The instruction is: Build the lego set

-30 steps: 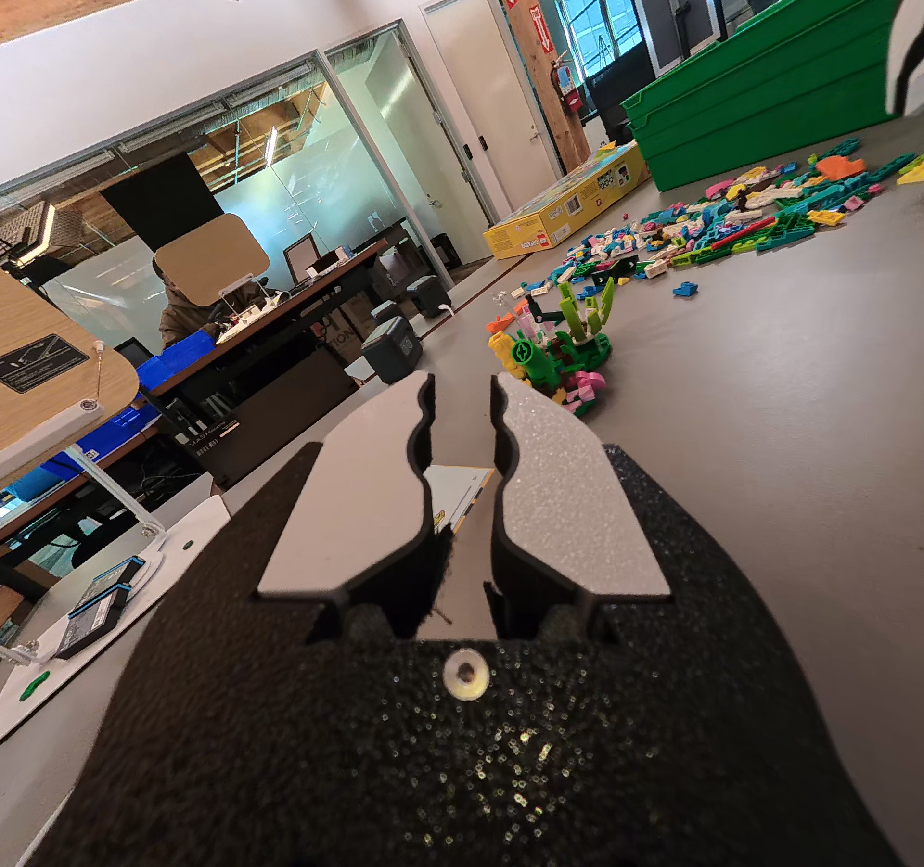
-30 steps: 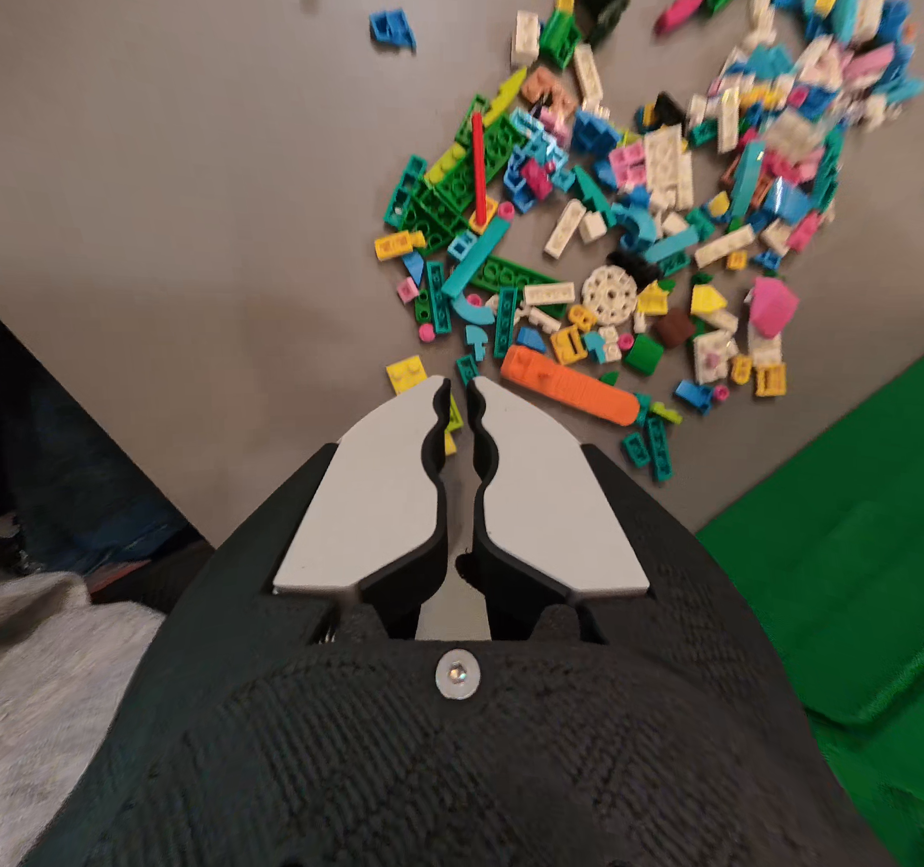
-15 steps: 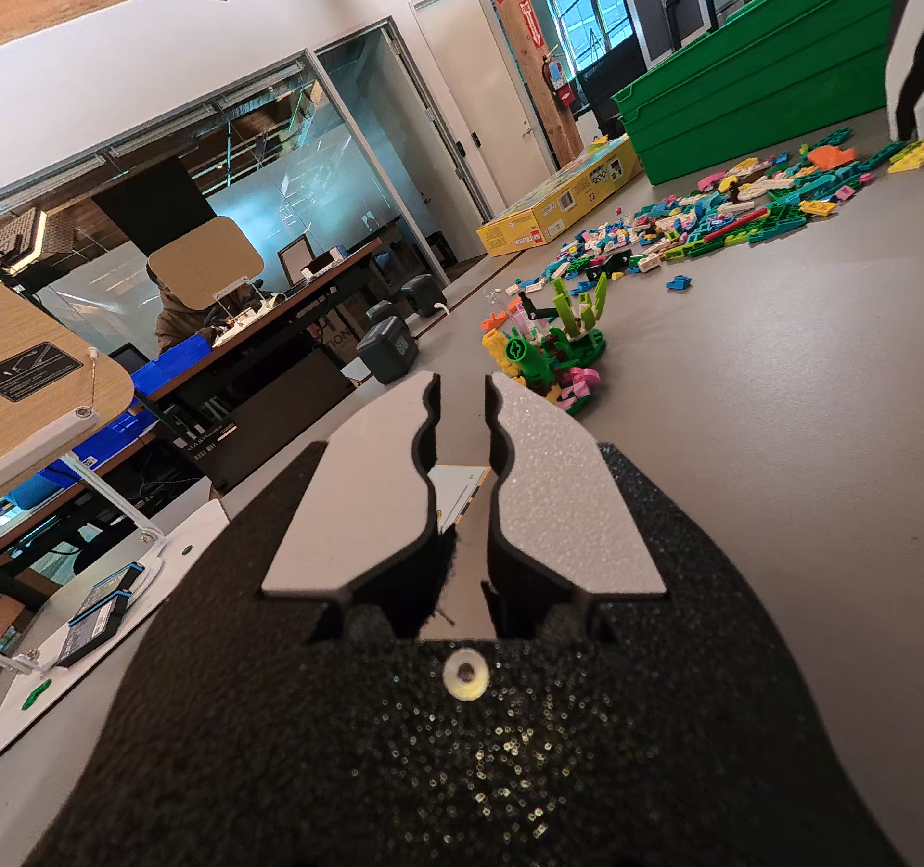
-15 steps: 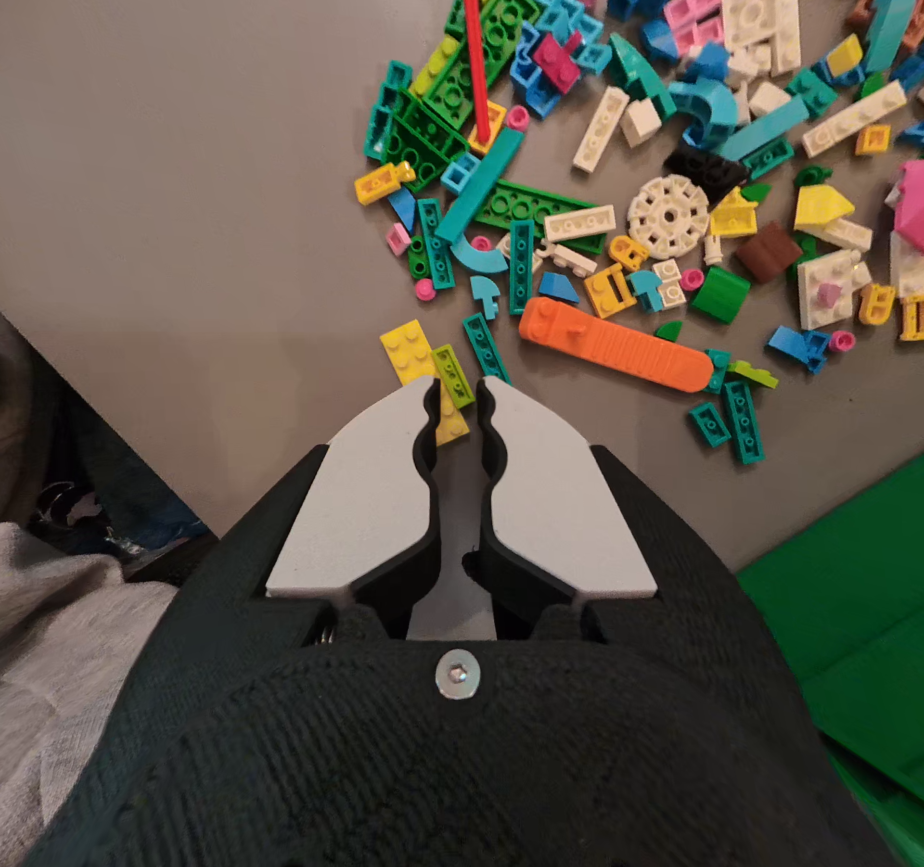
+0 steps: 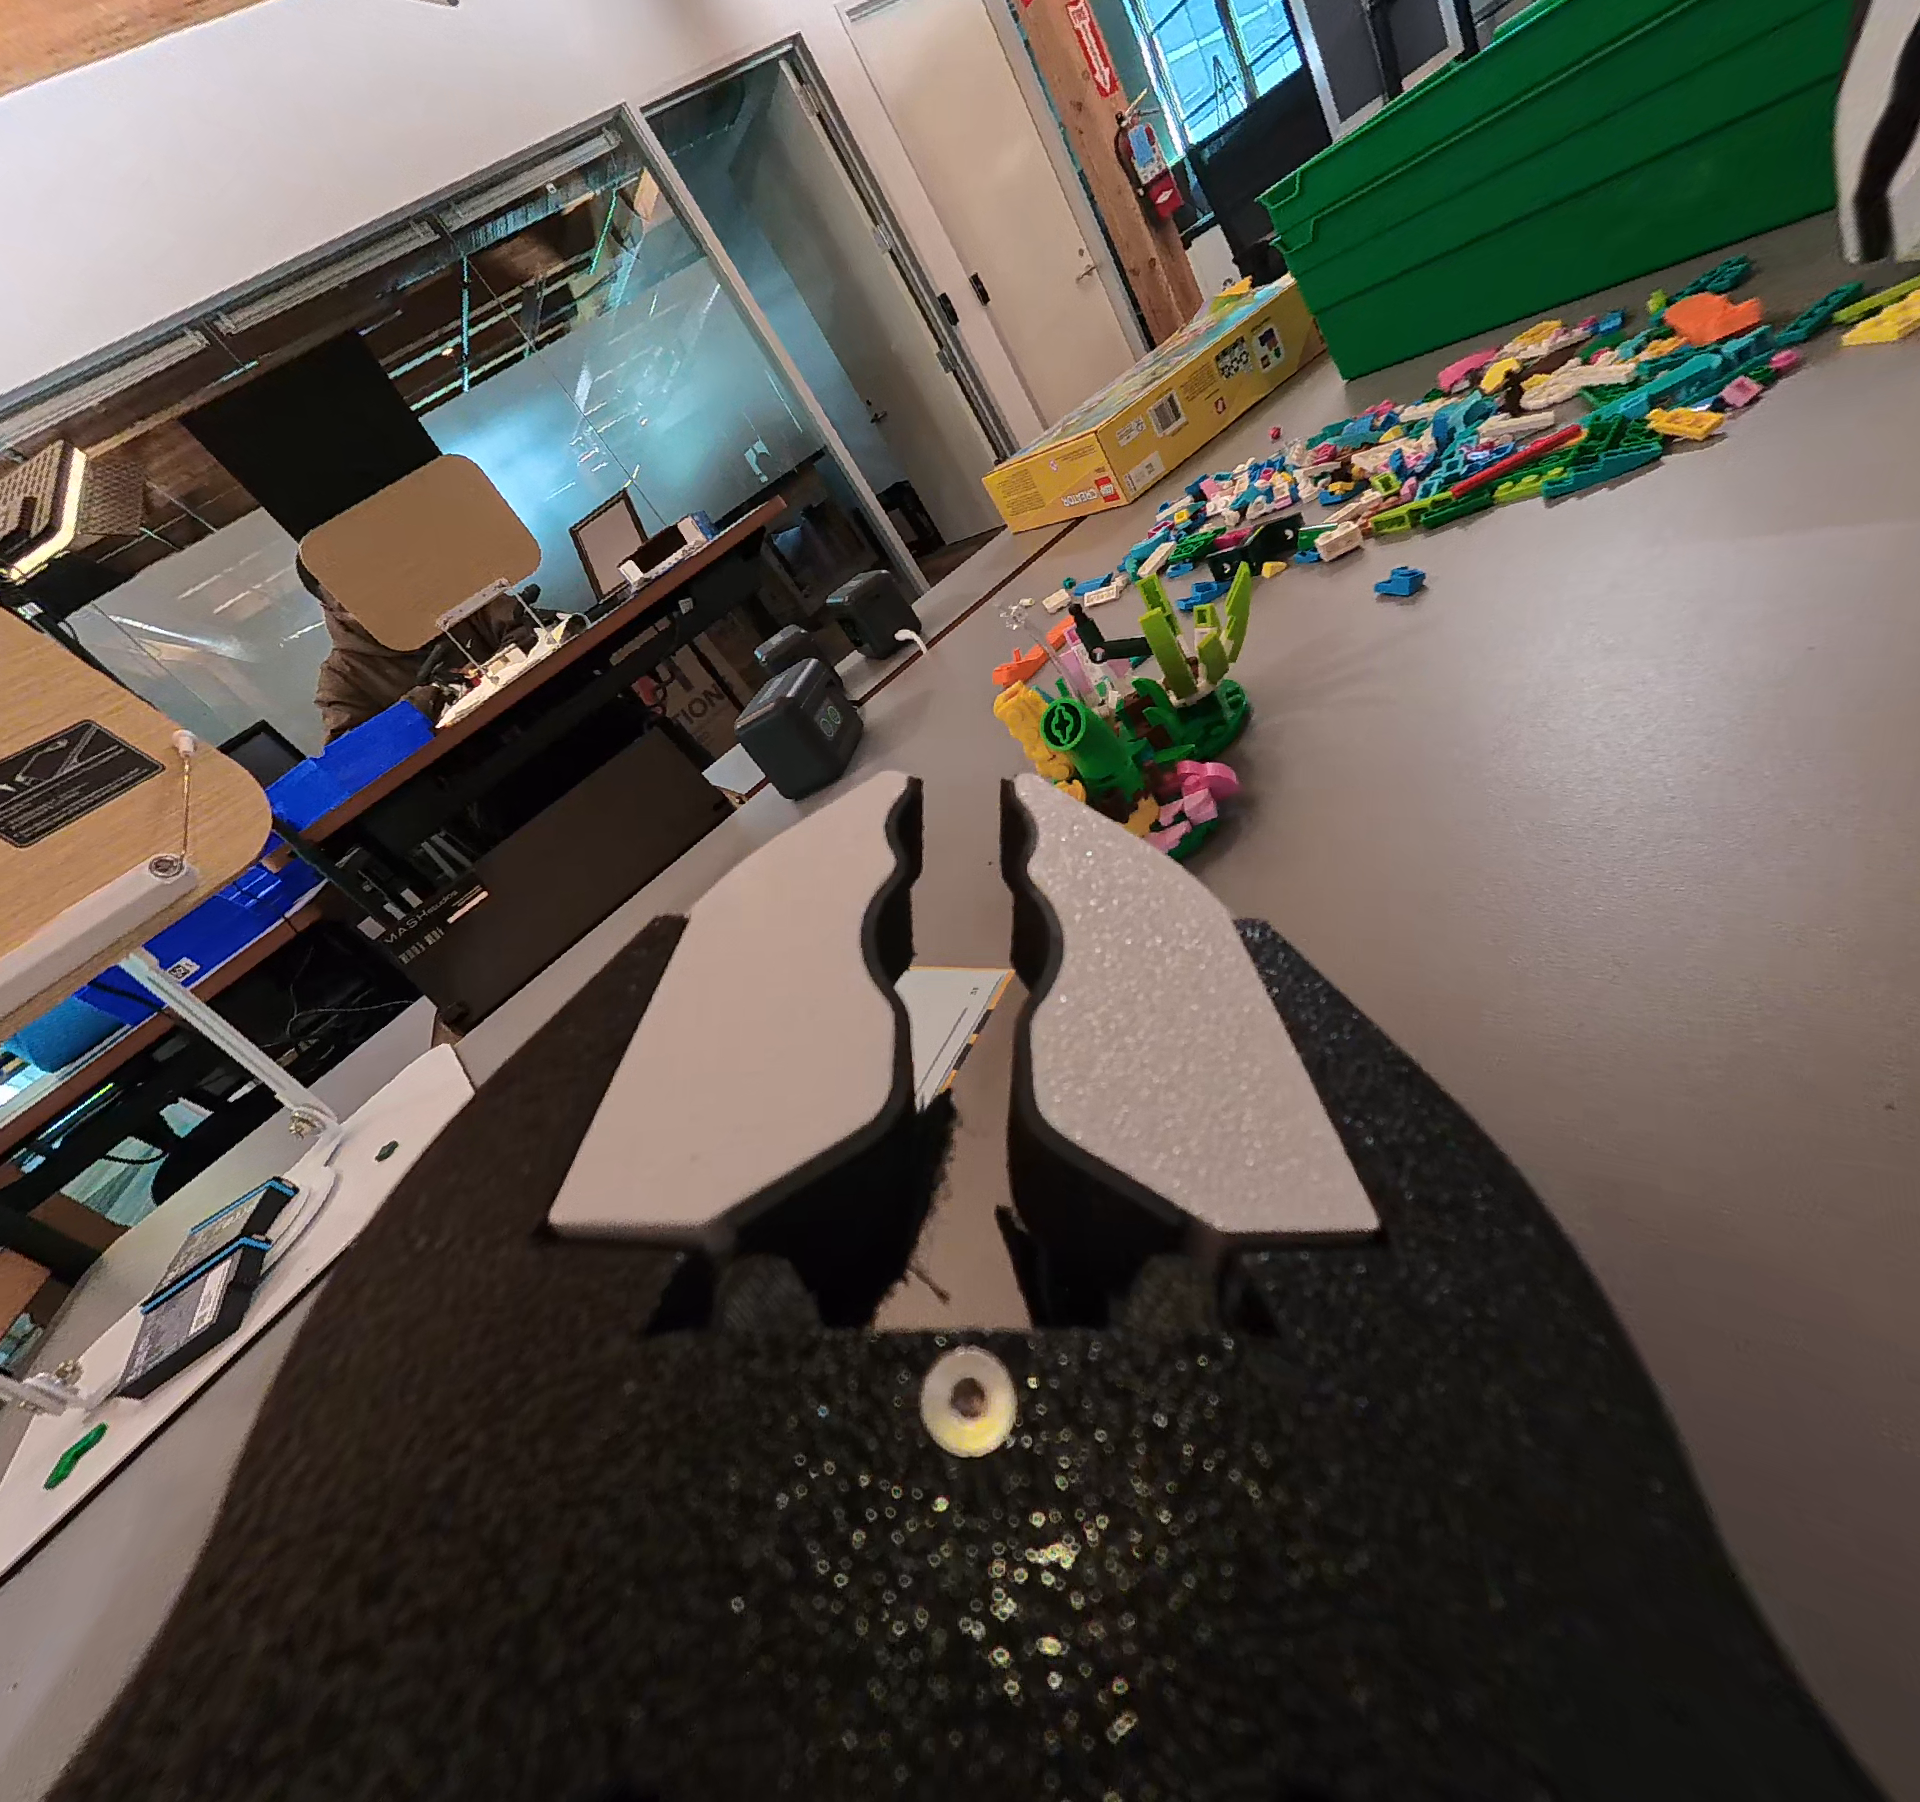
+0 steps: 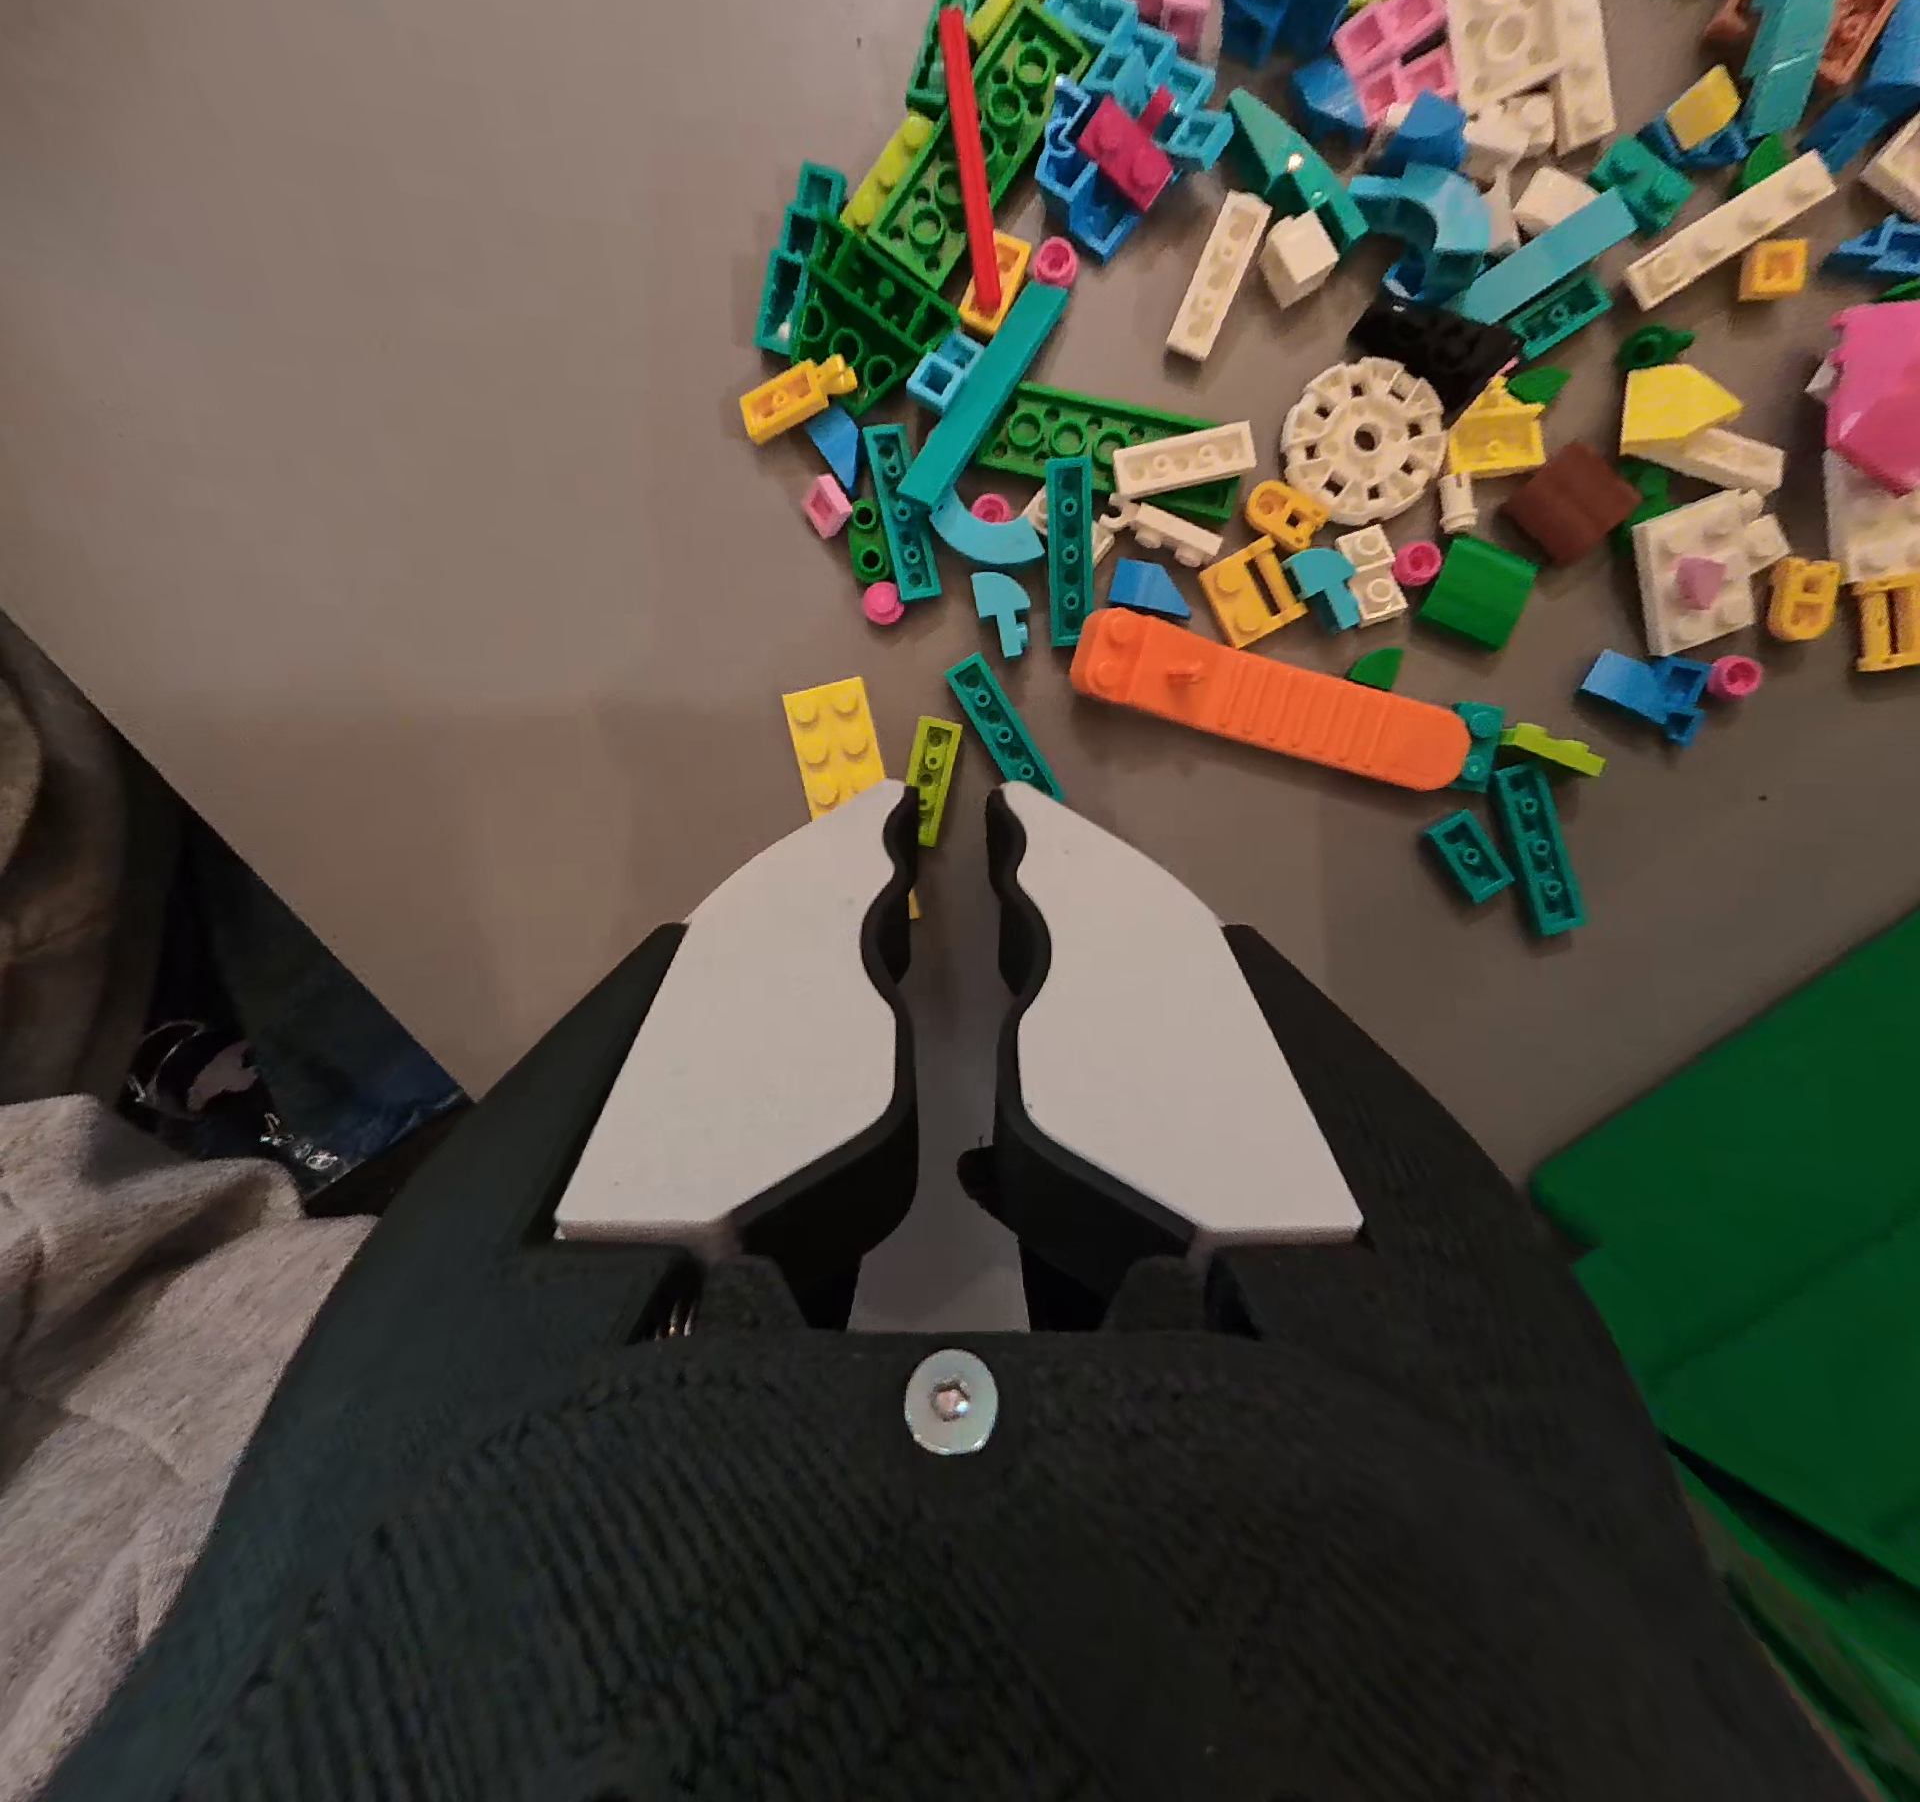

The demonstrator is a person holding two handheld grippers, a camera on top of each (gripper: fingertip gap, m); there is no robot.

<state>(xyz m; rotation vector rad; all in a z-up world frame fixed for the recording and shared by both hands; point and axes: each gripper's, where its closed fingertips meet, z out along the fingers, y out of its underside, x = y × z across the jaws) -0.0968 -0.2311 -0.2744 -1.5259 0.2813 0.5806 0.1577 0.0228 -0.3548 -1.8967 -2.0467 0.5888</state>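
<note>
A part-built lego plant model (image 5: 1132, 713), green with pink and yellow pieces, stands on the grey table (image 5: 1558, 869) just beyond my left gripper (image 5: 961, 796). Its jaws are a narrow gap apart and hold nothing. A loose pile of coloured bricks (image 5: 1455, 464) lies farther back. In the right wrist view my right gripper (image 6: 951, 802) hangs over the near edge of the pile (image 6: 1351, 298), jaws slightly apart and empty. A small lime plate (image 6: 933, 776) lies at its left fingertip, between a yellow plate (image 6: 831, 744) and a teal plate (image 6: 1003, 734).
An orange brick separator (image 6: 1268, 703) lies right of the fingertips. Green bins (image 6: 1766, 1233) stand at the lower right and at the back (image 5: 1558, 152). A yellow set box (image 5: 1153, 412) lies behind the pile. A white-and-yellow sheet (image 5: 956, 1014) lies under the left fingers. The table edge (image 6: 312, 848) runs at left. My right fingertips sit around 35 centimetres from my left ones. The orange brick separator (image 6: 1268, 703) is about 5 centimetres from my right fingertips. It is also in sight in the left wrist view (image 5: 1696, 323).
My right gripper has moved closer to the near edge of the pile and its jaws have parted slightly. The left gripper's jaws have narrowed a little; it has hardly moved.
</note>
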